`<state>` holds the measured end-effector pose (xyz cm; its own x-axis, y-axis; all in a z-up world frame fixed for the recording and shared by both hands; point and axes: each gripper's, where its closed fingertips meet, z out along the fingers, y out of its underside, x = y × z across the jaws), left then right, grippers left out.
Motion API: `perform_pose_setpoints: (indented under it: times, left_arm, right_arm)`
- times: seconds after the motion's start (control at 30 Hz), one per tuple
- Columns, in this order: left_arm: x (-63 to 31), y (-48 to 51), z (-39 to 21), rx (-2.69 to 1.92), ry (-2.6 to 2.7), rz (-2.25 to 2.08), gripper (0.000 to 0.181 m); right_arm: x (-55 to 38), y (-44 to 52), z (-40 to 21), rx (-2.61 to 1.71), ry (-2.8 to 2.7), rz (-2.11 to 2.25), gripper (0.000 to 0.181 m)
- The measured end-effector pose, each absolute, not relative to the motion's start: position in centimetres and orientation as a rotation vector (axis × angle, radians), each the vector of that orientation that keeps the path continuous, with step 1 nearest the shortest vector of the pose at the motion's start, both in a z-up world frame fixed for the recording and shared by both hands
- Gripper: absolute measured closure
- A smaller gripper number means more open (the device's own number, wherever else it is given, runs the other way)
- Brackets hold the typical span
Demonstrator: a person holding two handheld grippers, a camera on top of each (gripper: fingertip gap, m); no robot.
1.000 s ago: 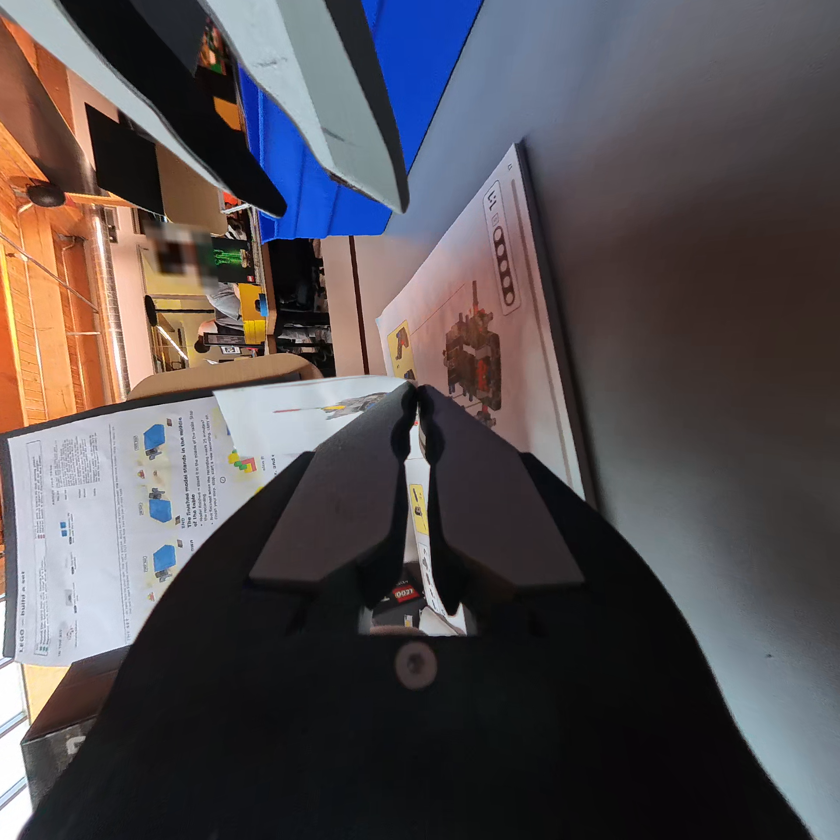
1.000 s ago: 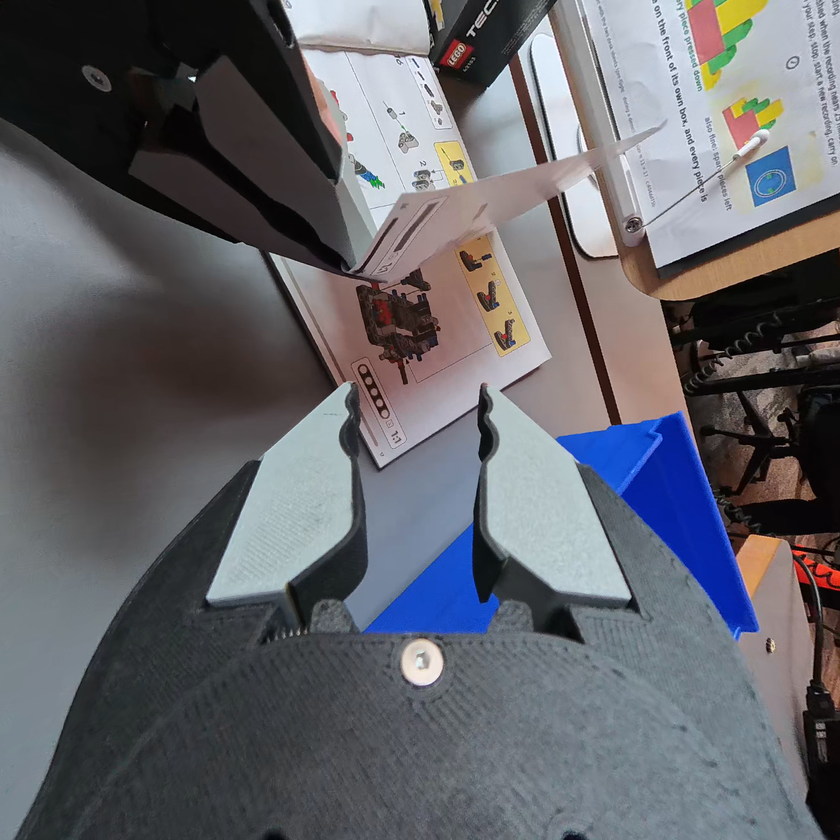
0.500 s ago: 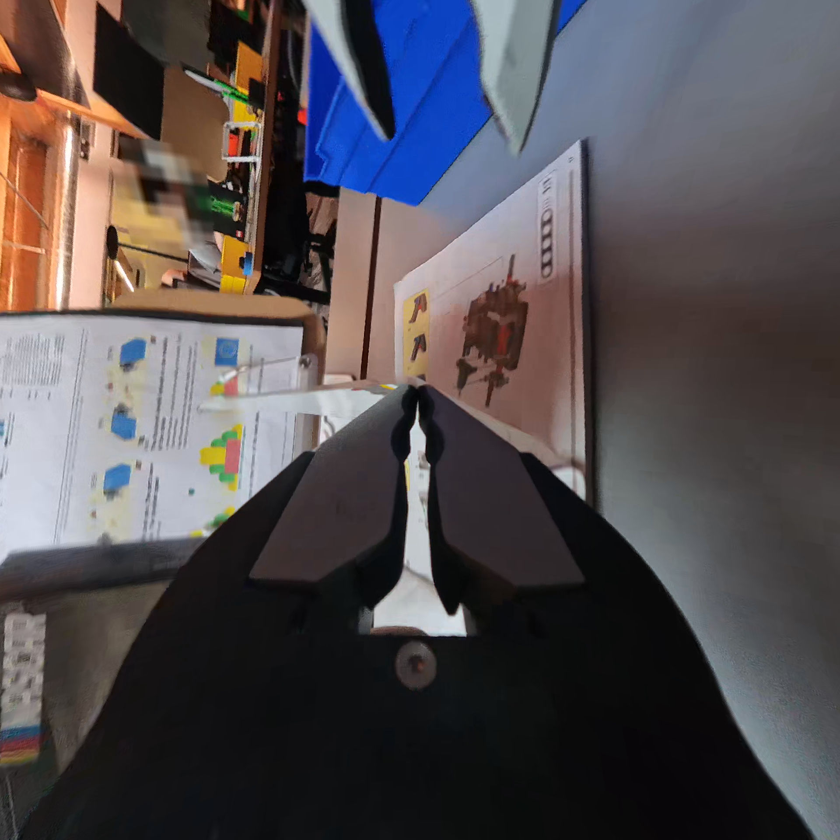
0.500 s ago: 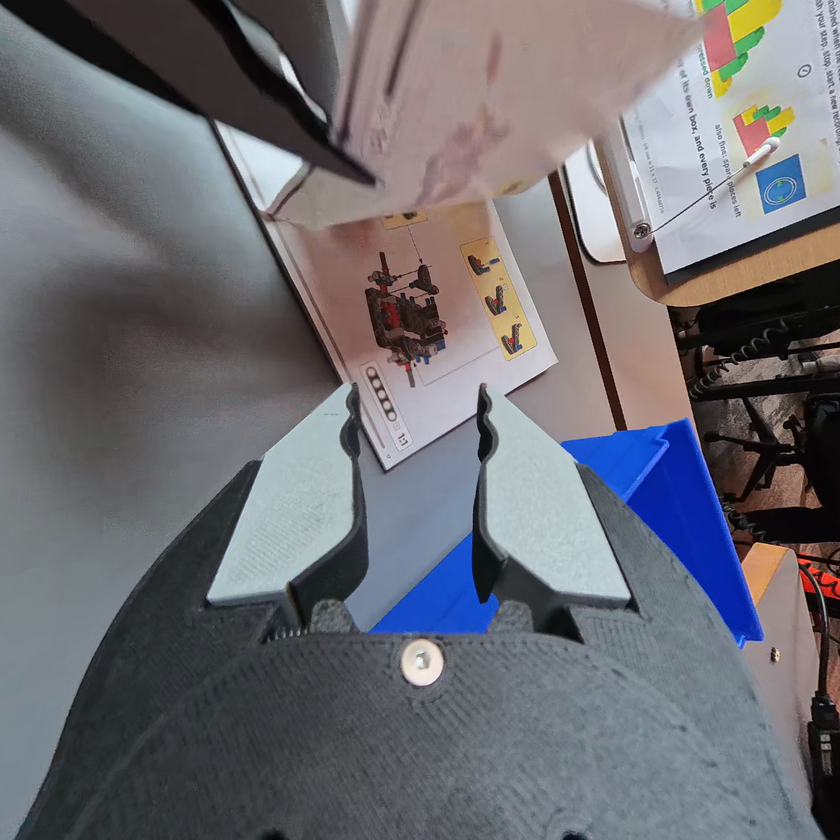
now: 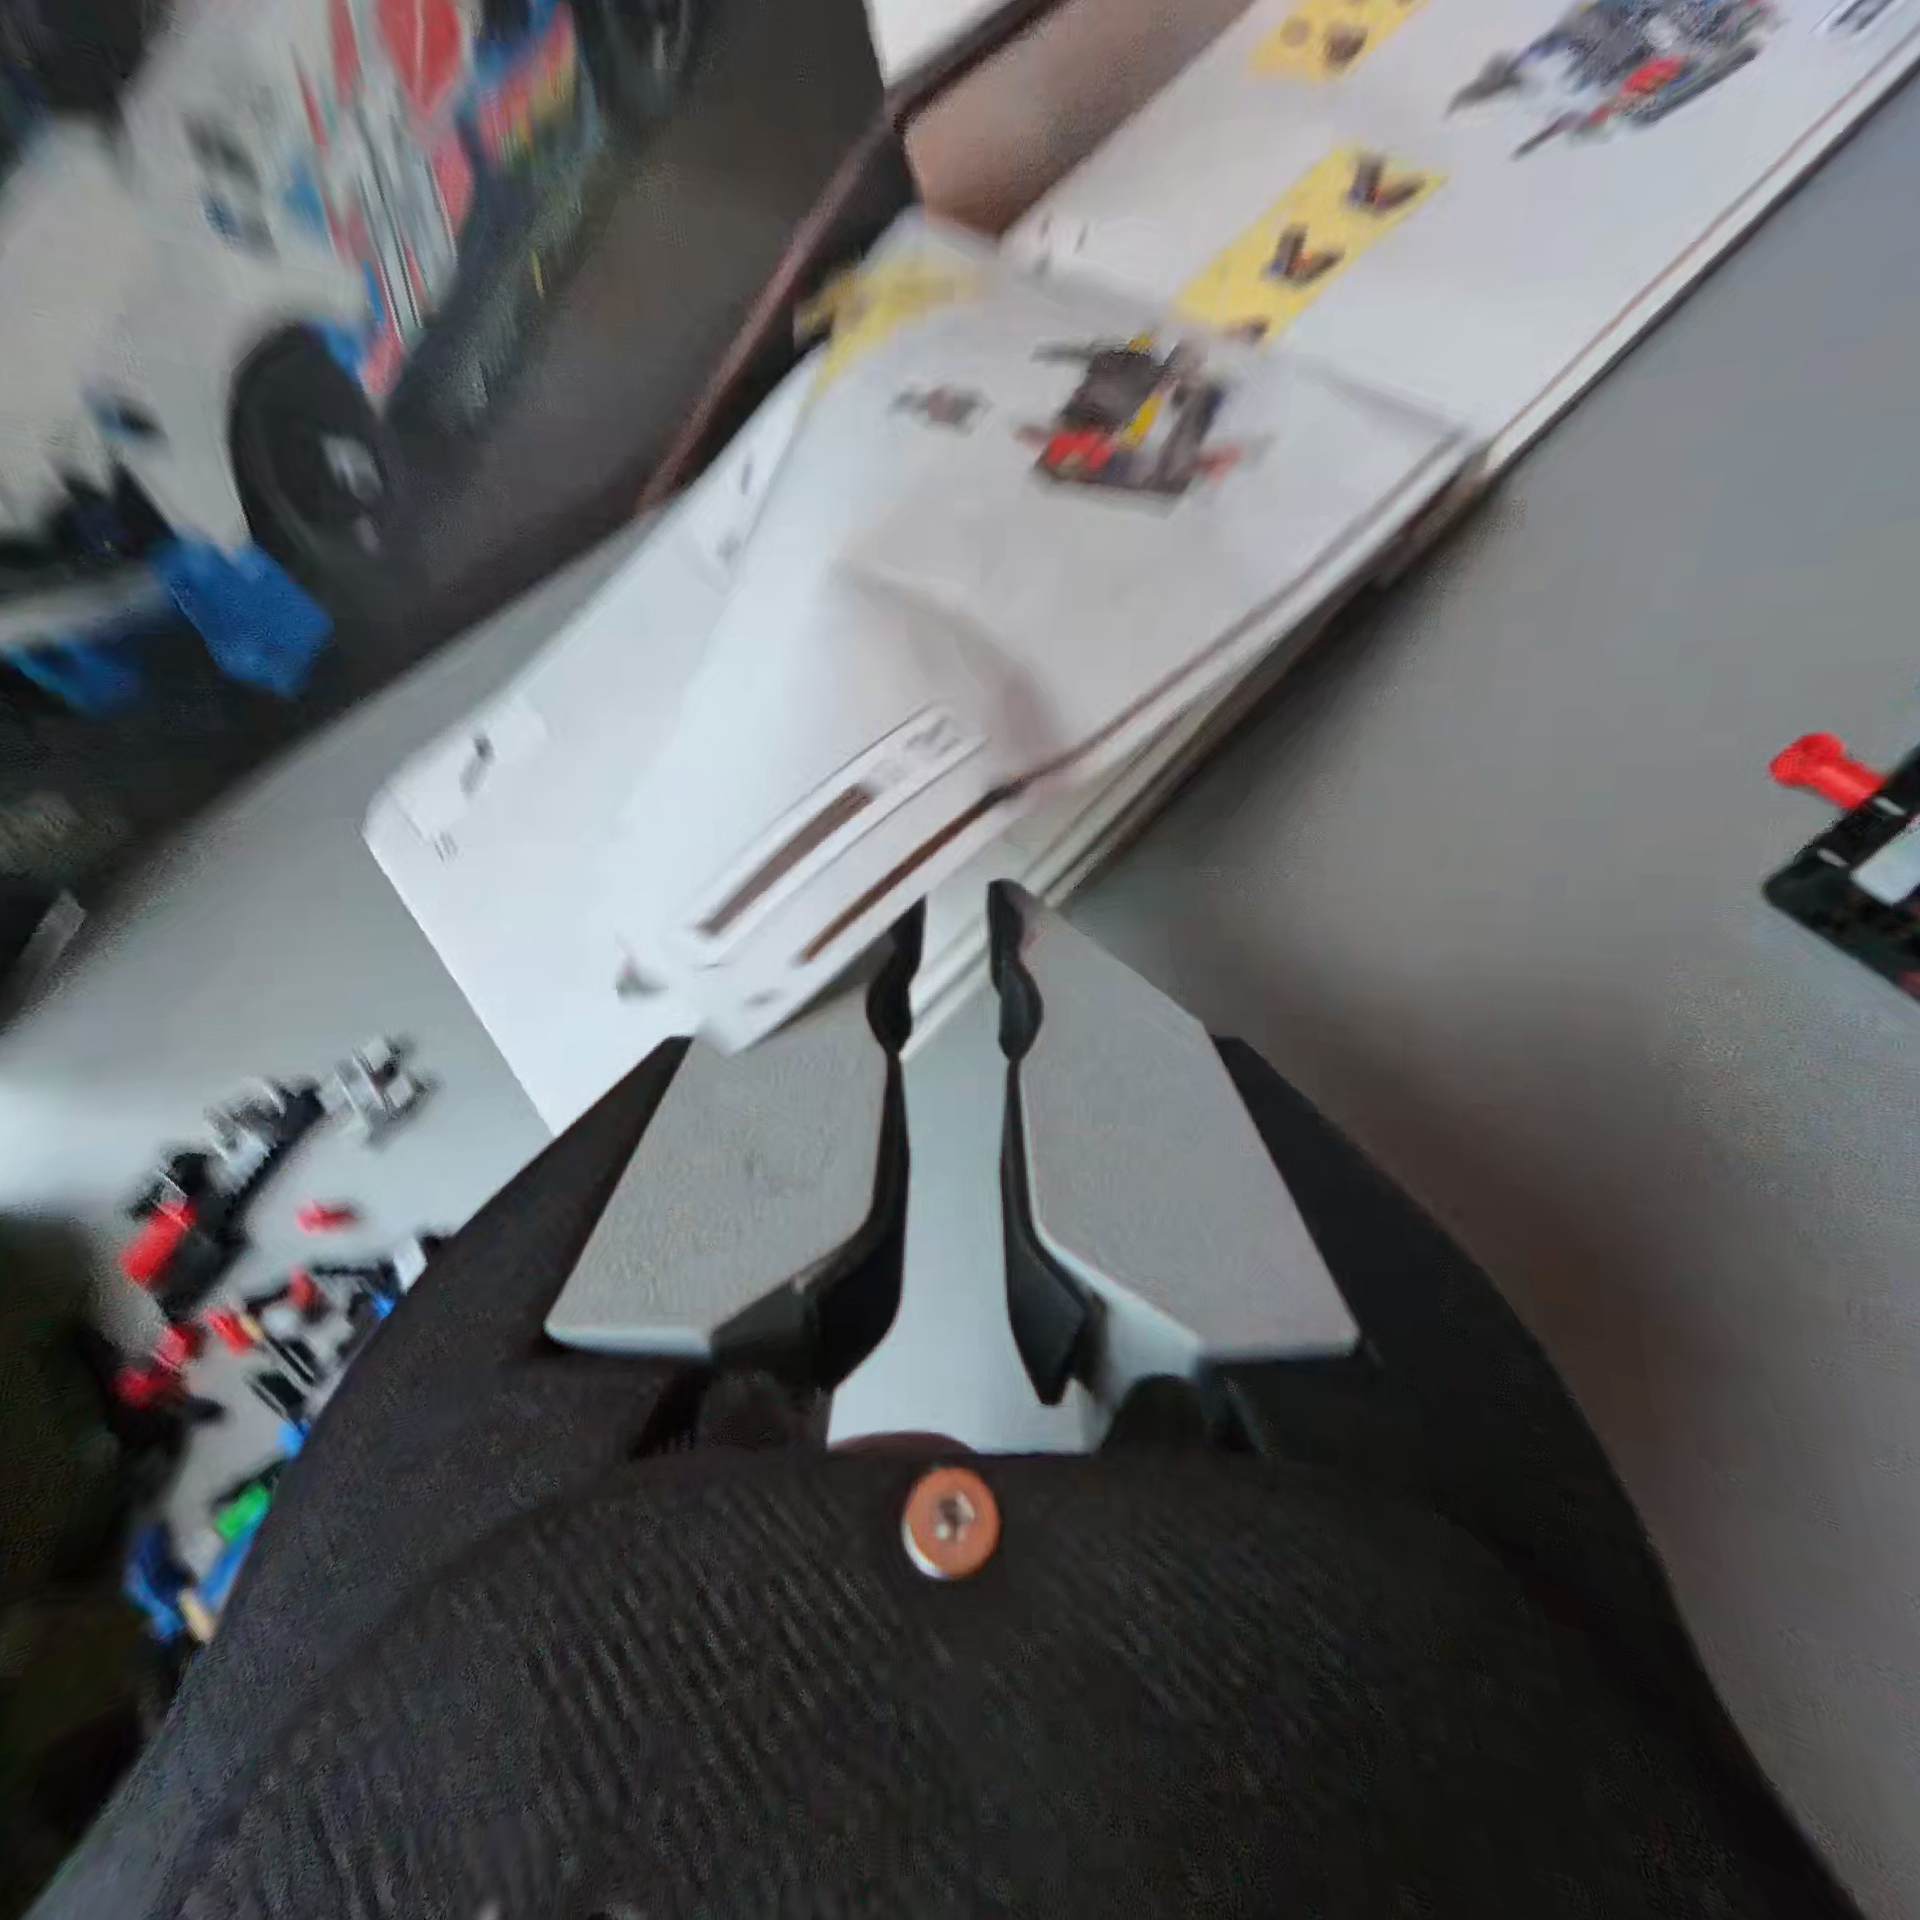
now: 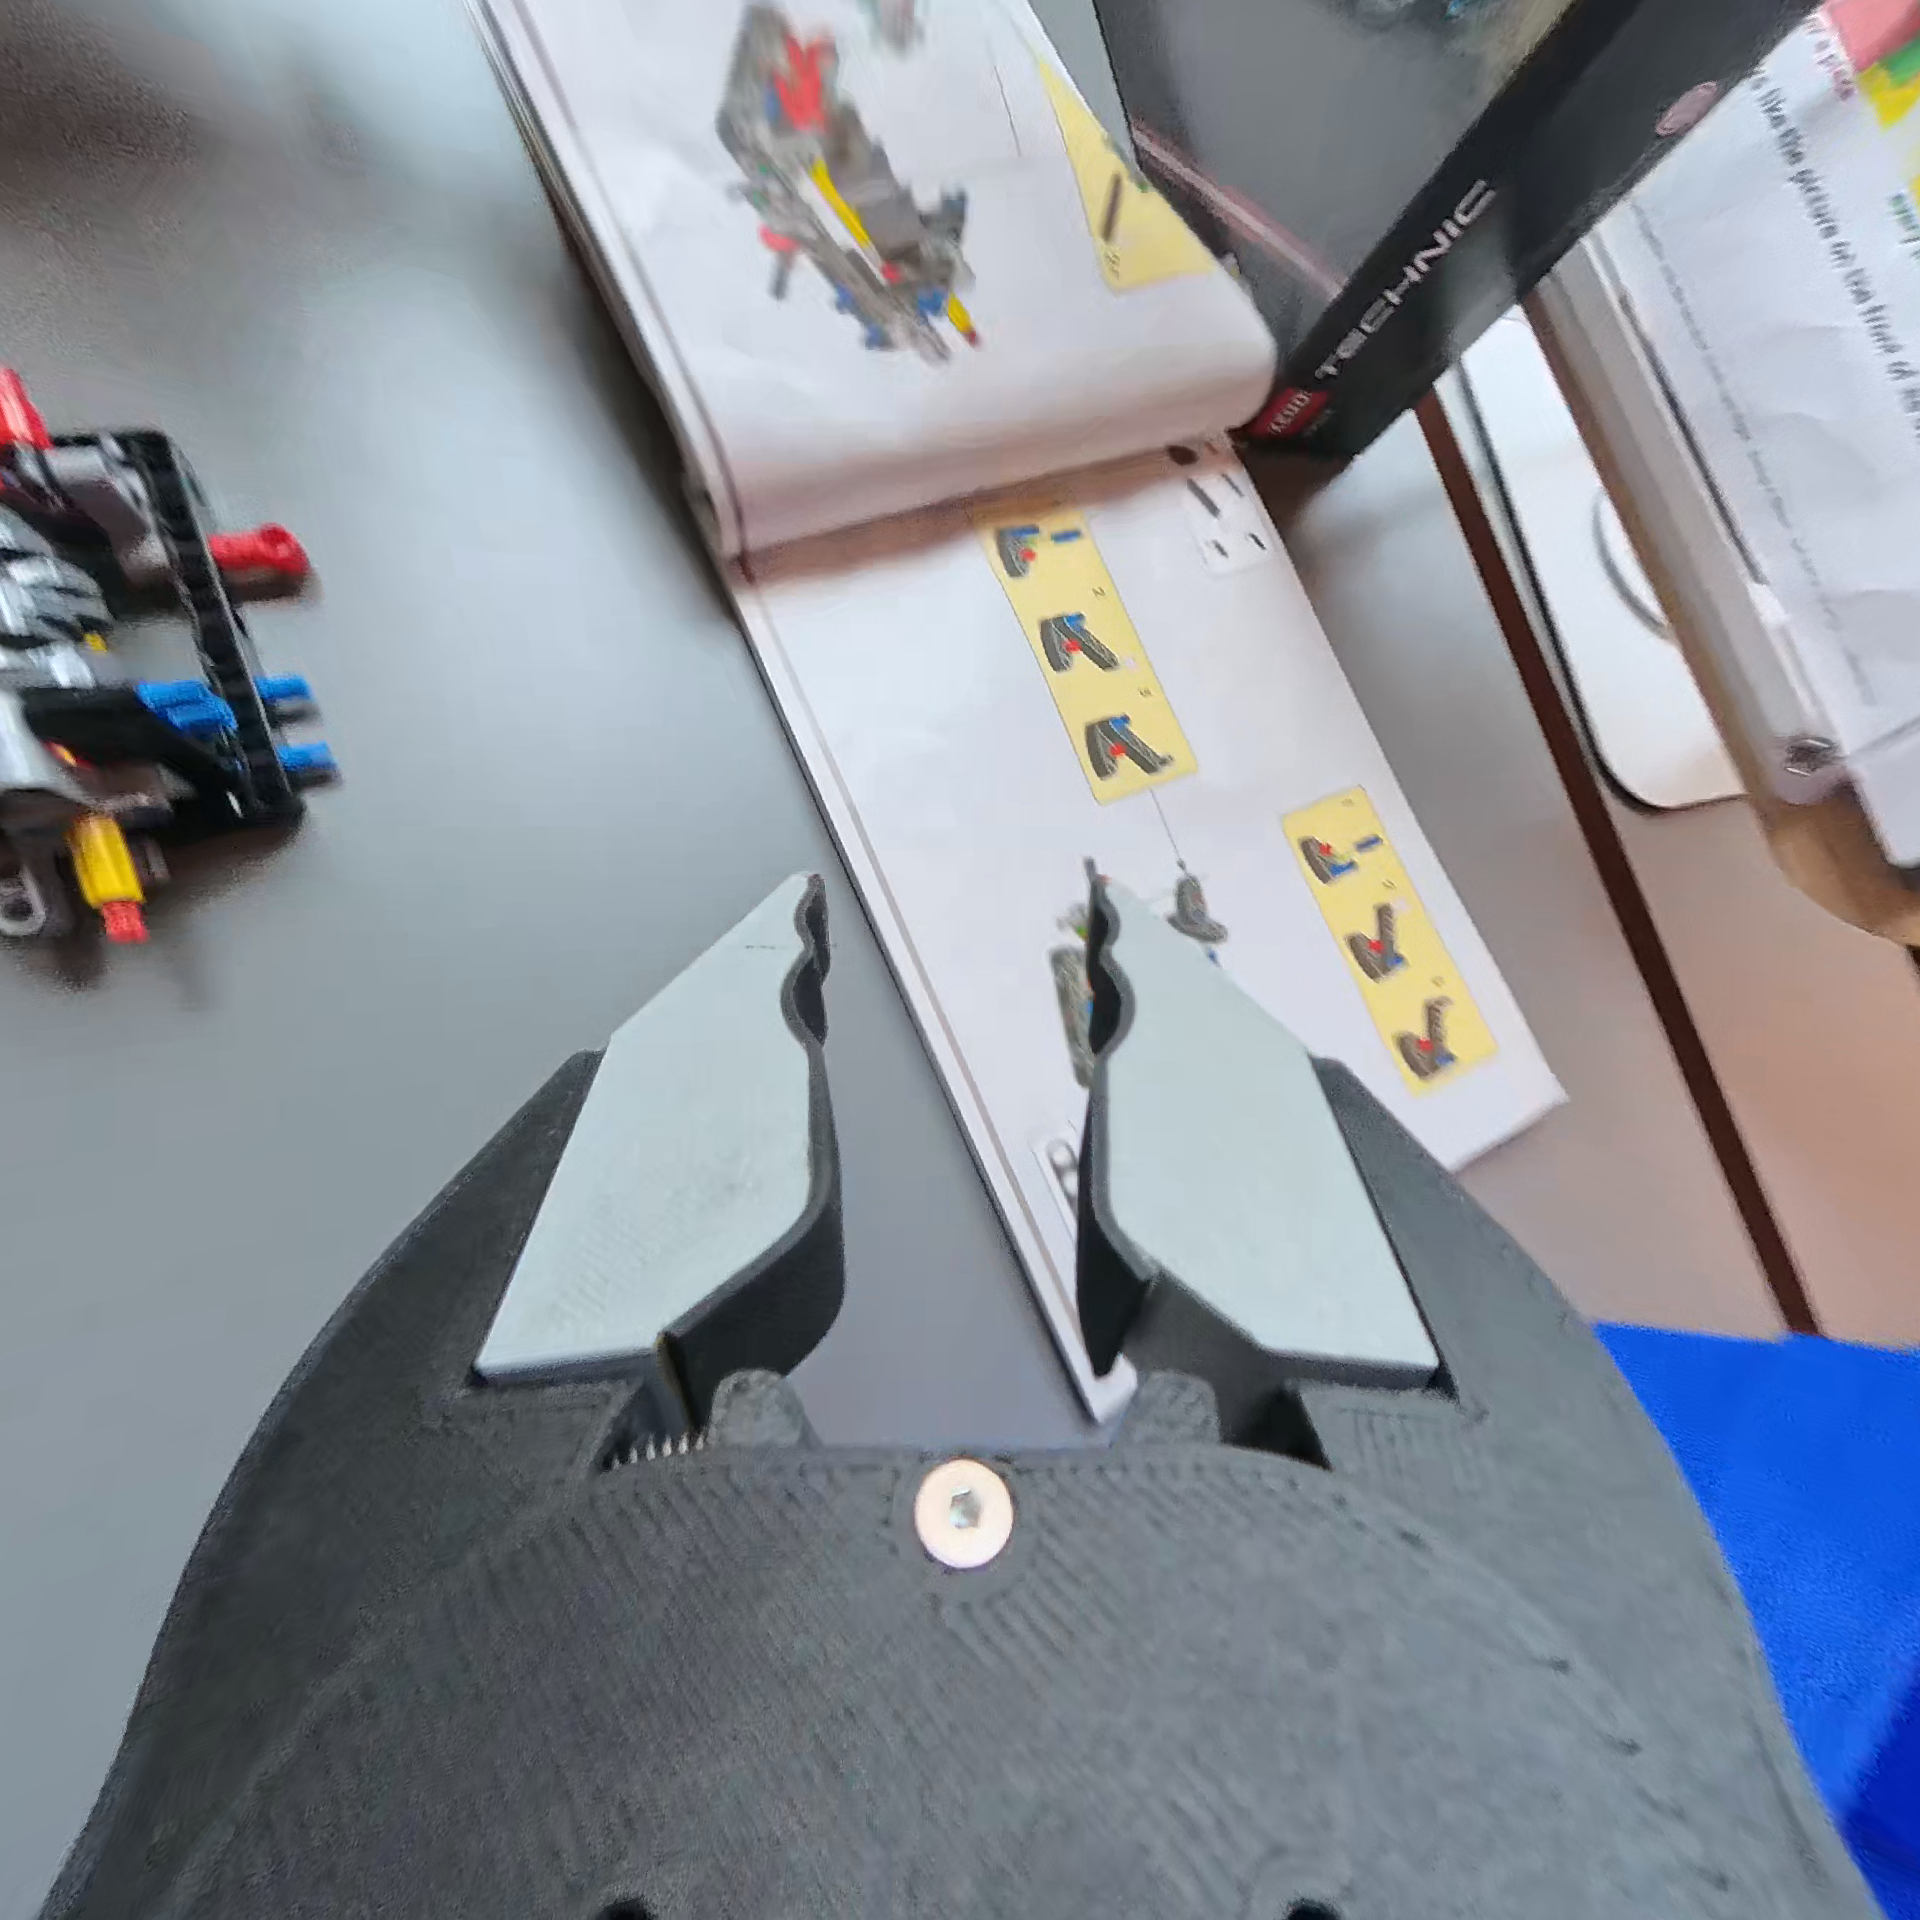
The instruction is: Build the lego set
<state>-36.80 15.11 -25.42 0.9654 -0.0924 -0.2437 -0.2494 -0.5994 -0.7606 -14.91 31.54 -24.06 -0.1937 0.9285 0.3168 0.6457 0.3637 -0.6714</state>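
The open instruction booklet [image 5: 1039, 582] lies on the grey table; it also shows in the right wrist view [image 6: 935, 644]. A turned page lies loosely on its left half, blurred, with its corner over my left gripper's left finger. My left gripper [image 5: 951, 925] is at the booklet's near edge, jaws a narrow gap apart, nothing between them. My right gripper [image 6: 956, 894] is open and empty above the booklet's near edge. The partly built black lego model [image 6: 135, 675] with red, blue and yellow pins sits to its left; it also shows in the left wrist view [image 5: 1860, 883].
Several loose lego pieces [image 5: 260, 1299] lie at the lower left. The black lego box [image 6: 1455, 260] stands behind the booklet, its car picture [image 5: 312, 312] facing the left wrist view. A blue bin [image 6: 1766, 1558] is at the right. A printed sheet [image 6: 1766, 312] stands at the far right. Tip to tip, the grippers are about 30 centimetres apart.
My left gripper was shut on a booklet page and carried it over; now its jaws are slightly apart and the page lies on the left half. Both views have swung over the booklet.
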Motion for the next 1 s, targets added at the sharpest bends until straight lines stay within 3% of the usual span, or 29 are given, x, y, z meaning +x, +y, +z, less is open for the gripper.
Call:
perform_pose_setpoints:
  times: [0.07, 0.13, 0.27, 0.63, 0.87, 1.0]
  left_arm:
    - [-38.4, 13.1, -27.5, -2.294, 0.076, 0.092, 0.156]
    - [-39.5, 11.4, -28.2, -2.310, -0.040, -0.028, 0.158]
    - [-40.2, 9.6, -26.3, -2.207, -0.086, -0.137, 0.158]
    - [-42.6, 4.8, -24.0, -2.207, -0.018, 0.015, 0.157]
    - [-37.4, 6.5, -24.6, -2.206, 0.190, -0.124, 0.152]
    - [-33.6, 9.0, -26.4, -2.266, 0.385, -0.109, 0.146]
  right_arm:
    - [-16.5, 30.5, -24.7, -1.397, -1.933, 0.612, 0.136]
    - [-18.6, 29.8, -25.3, -1.455, -1.917, 0.707, 0.141]
    - [-22.6, 28.6, -27.4, -1.610, -1.969, 0.894, 0.132]
    - [-26.3, 25.6, -26.8, -1.610, -2.058, 1.305, 0.129]
    - [-27.0, 26.2, -25.6, -1.553, -2.017, 1.344, 0.127]
    - [-25.5, 27.4, -25.9, -1.593, -1.961, 1.281, 0.110]
